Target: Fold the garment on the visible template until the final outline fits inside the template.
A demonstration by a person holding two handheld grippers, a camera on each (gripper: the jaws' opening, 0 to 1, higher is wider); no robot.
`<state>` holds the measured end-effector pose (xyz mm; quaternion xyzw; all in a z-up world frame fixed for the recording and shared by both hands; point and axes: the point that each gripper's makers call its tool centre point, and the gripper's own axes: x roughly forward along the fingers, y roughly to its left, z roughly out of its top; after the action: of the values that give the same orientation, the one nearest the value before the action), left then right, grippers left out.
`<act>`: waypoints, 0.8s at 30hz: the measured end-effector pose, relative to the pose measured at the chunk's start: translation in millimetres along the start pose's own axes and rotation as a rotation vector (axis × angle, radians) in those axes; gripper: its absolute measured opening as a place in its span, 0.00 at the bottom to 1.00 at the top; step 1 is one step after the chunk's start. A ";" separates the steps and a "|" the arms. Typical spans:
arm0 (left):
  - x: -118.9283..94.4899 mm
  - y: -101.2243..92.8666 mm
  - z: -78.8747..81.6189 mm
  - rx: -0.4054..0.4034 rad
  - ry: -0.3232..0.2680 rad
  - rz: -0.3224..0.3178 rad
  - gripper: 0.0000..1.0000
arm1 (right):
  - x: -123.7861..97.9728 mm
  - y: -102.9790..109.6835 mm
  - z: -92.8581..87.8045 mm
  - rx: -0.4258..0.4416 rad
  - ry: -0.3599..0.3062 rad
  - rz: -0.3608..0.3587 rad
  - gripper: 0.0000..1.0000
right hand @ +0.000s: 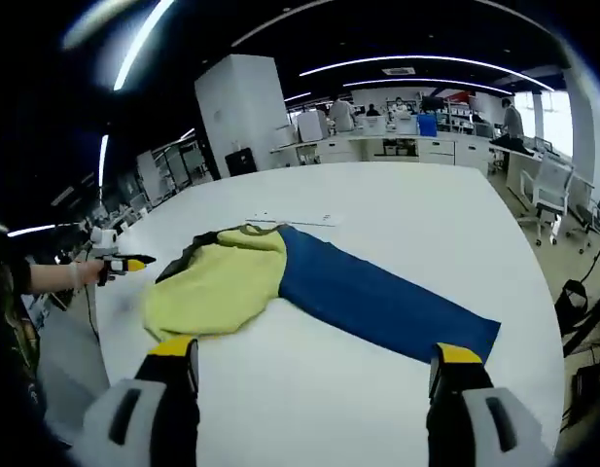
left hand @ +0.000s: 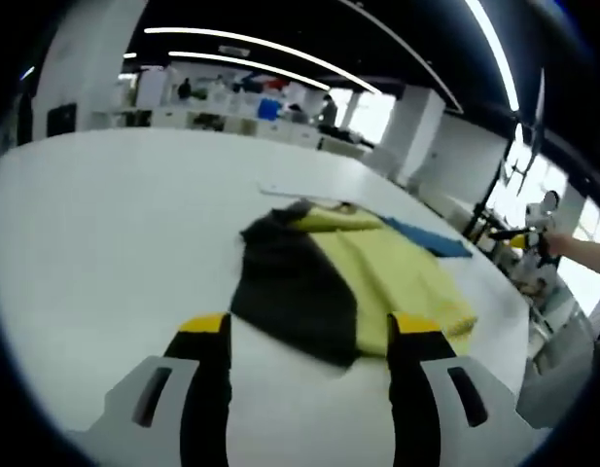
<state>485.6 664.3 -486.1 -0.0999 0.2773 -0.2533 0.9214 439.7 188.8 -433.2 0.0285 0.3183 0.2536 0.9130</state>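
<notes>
A garment [right hand: 280,282] lies spread on a large white surface [right hand: 397,209], and both grippers hang above the near edge of the surface with nothing between their jaws. In the right gripper view the garment shows a pale yellow body on the left, a long blue sleeve or panel [right hand: 377,302] stretching away to the right toward the surface's near corner, and a dark strip peeking out along the far left side. In the left gripper view the same garment [left hand: 358,272] is seen from the other side: a black section [left hand: 295,292] lies nearest the camera, the yellow part sits beyond it, and a sliver of the blue piece shows at the far right. The left gripper [left hand: 309,336] is released, its two yellow-tipped black jaws standing wide apart just short of the black edge of the cloth, not touching it. The right gripper [right hand: 314,355] is likewise released, jaws spread wide over bare surface, with the yellow hem just beyond its left jaw and the end of the blue piece just beyond its right jaw. A thin pale outline on the surface beyond the garment, near its collar end, may be the template [right hand: 290,221], but it is too faint to tell for sure. The other gripper, held in a hand [right hand: 86,272], shows at the left edge of the right gripper view, off the surface's side. Desks, shelves and ceiling lights fill the room behind.
</notes>
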 end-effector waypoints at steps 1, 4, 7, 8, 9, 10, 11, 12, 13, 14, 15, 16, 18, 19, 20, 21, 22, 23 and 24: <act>0.3 0.2 -0.3 -0.028 -0.008 0.003 0.59 | -2.1 3.0 -2.8 0.005 0.000 0.001 1.00; 2.7 0.1 -6.8 -0.047 0.011 0.004 0.56 | -8.1 8.9 -5.7 0.019 -0.014 0.005 1.00; 6.2 -3.3 -15.6 -0.093 0.029 -0.005 0.55 | -14.2 13.1 -10.4 0.020 -0.013 0.003 1.00; 7.5 -2.5 -17.6 -0.109 0.028 -0.001 0.55 | -16.2 12.4 -12.9 0.021 -0.009 0.000 1.00; 7.9 -2.1 -21.0 -0.145 0.038 0.007 0.53 | -18.0 12.4 -14.3 0.023 -0.010 -0.002 1.00; 9.5 -3.8 -21.9 -0.193 0.032 -0.001 0.51 | -20.0 12.1 -16.2 0.027 -0.011 -0.004 1.00; 9.9 -3.8 -22.4 -0.204 0.031 -0.002 0.48 | -21.4 11.8 -17.5 0.030 -0.010 -0.006 1.00; 11.1 -4.1 -24.1 -0.238 0.030 0.001 0.47 | -23.5 11.5 -19.0 0.031 -0.010 -0.008 1.00; 11.7 -4.0 -25.0 -0.237 0.027 0.000 0.47 | -24.5 10.9 -20.0 0.032 -0.011 -0.011 1.00; 13.1 -5.7 -27.7 -0.254 0.033 -0.002 0.48 | -25.5 10.1 -21.4 0.036 -0.007 -0.014 1.00; 13.8 -7.9 -29.1 -0.265 0.036 -0.008 0.47 | -26.4 9.8 -22.7 0.037 -0.003 -0.015 1.00; 13.7 -10.5 -29.1 -0.271 0.035 -0.015 0.45 | -27.4 8.7 -24.2 0.038 -0.002 -0.019 1.00; 16.4 -10.3 -28.7 -0.300 0.026 -0.019 0.43 | -29.0 8.3 -25.4 0.042 -0.004 -0.022 1.00; 17.7 -9.9 -28.2 -0.313 0.021 -0.018 0.42 | -29.2 8.1 -26.1 0.044 -0.003 -0.023 0.99; 18.7 -10.0 -28.6 -0.325 0.023 -0.019 0.40 | -29.3 8.1 -27.2 0.045 -0.001 -0.024 0.99; 19.5 -10.5 -29.6 -0.340 0.031 -0.019 0.38 | -29.7 8.5 -28.7 0.045 0.001 -0.024 0.99; 20.3 -10.9 -30.0 -0.344 0.032 -0.021 0.37 | -29.6 8.7 -29.9 0.044 0.003 -0.024 0.99; 21.4 -10.2 -31.4 -0.356 0.036 -0.015 0.34 | -29.7 9.1 -31.8 0.042 0.006 -0.024 0.99; 22.2 -9.7 -32.2 -0.366 0.037 -0.014 0.31 | -29.7 9.4 -33.3 0.042 0.011 -0.024 0.99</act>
<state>479.4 643.1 -519.8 -0.2631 0.3351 -0.2068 0.8807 395.8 179.1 -440.9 0.0424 0.3288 0.2358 0.9135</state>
